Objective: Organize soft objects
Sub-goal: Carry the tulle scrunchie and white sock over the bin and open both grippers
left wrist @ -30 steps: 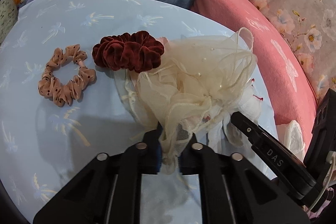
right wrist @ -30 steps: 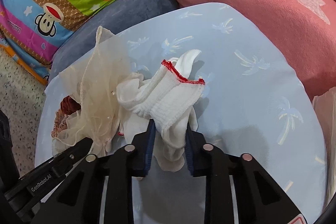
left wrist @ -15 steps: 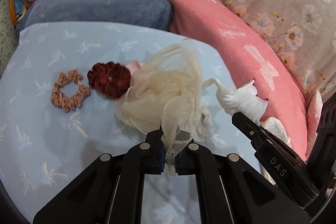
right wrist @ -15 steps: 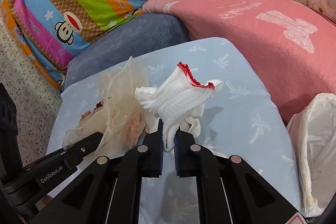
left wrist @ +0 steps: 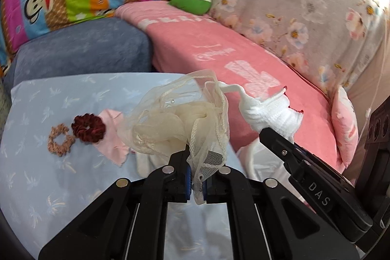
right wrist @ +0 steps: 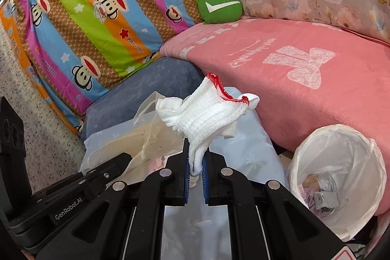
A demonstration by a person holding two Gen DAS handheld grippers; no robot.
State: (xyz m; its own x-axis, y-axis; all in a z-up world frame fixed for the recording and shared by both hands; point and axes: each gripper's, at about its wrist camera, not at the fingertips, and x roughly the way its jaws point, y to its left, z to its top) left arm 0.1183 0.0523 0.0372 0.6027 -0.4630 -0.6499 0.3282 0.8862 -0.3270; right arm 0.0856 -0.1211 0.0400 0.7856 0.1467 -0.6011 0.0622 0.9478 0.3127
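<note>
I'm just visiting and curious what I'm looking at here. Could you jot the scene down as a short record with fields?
setting: light blue cloth beside a pink blanket and cartoon-print cushion
left gripper: shut on a cream mesh scrunchie, lifted off the cloth
right gripper: shut on a white glove with red trim, lifted
left on the cloth: dark red scrunchie, tan dotted scrunchie, pink cloth piece
nearby: white lined bin with some scraps inside

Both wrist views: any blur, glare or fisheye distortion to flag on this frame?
Left wrist view: slight blur on the grey-blue cushion, bright washout at the upper right, dark fisheye corners; the cream tulle scrunchie reads clearly. Right wrist view: sharp, evenly lit; the white glove is crisp, straight edges bow near the rim.
</note>
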